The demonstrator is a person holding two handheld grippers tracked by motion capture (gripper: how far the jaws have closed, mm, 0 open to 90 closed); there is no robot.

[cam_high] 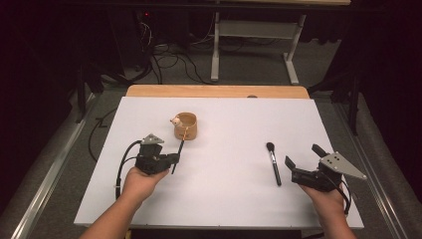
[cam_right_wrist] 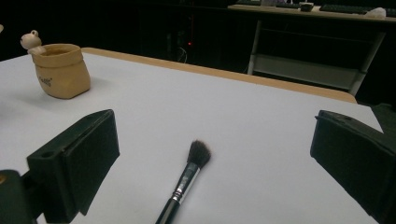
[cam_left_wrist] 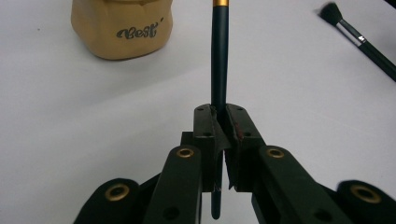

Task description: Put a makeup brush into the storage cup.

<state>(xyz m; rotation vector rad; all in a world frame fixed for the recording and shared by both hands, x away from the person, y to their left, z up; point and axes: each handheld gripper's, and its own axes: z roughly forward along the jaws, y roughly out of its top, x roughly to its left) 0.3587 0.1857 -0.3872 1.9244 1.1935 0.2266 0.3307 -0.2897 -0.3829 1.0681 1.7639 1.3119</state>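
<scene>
A tan sack-shaped pot (cam_high: 186,126) with a small white figure on its rim stands on the white table. My left gripper (cam_high: 175,158) is shut on a dark-handled brush (cam_high: 180,149) with a gold band; the handle runs between the jaws toward the pot (cam_left_wrist: 122,28). In the left gripper view the brush handle (cam_left_wrist: 219,56) stands pinched between the pads. A second brush (cam_high: 273,162) with black bristles lies on the table right of centre. My right gripper (cam_high: 303,157) stands open just right of it, and in the right gripper view that brush (cam_right_wrist: 187,179) lies between the wide jaws, untouched.
The white table surface (cam_high: 224,199) ends at a wooden edge (cam_high: 217,91) at the back. Beyond it a metal desk frame (cam_high: 254,45) and cables (cam_high: 169,62) sit on the floor. Bare table lies between the two grippers.
</scene>
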